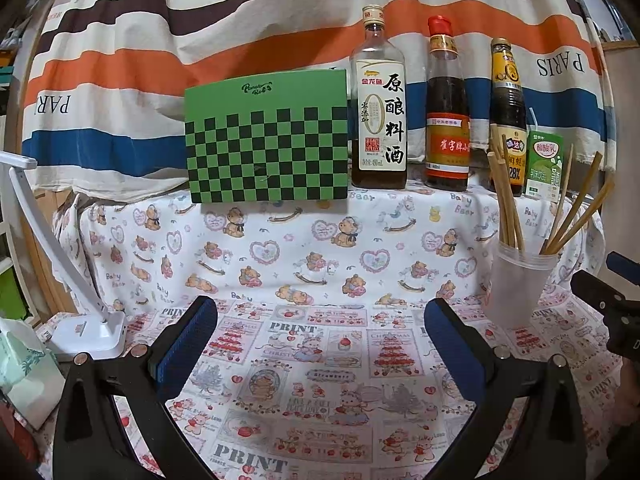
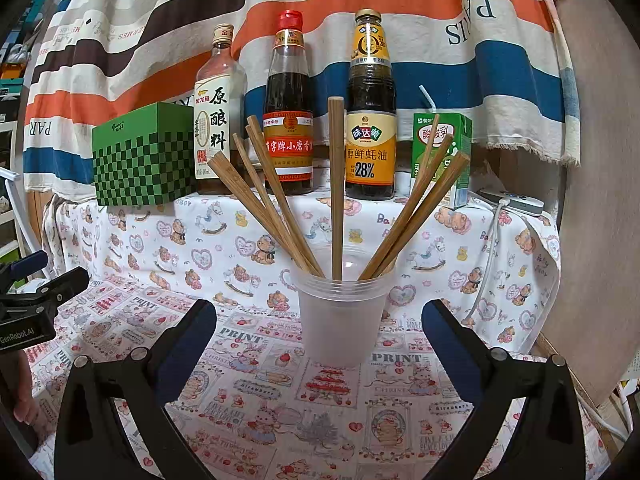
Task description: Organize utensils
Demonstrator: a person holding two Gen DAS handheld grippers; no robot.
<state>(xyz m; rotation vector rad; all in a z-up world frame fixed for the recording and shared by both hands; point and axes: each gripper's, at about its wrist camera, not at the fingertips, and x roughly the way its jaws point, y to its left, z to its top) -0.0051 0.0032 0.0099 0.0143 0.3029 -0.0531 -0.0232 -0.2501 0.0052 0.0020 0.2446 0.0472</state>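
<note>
Right wrist view: right gripper (image 2: 320,320) spread wide and empty before the plastic cup (image 2: 340,320) of chopsticks (image 2: 337,184), left gripper (image 1: 320,320) equally agape over bare tablecloth (image 1: 320,380).

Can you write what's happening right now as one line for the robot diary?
left gripper: open, empty | right gripper: open, empty, facing cup | chopsticks: standing in plastic cup | tablecloth: no loose utensils seen

Left gripper (image 1: 320,344) and right gripper (image 2: 319,344) hover level, jaws wide apart, holding nothing.
</note>
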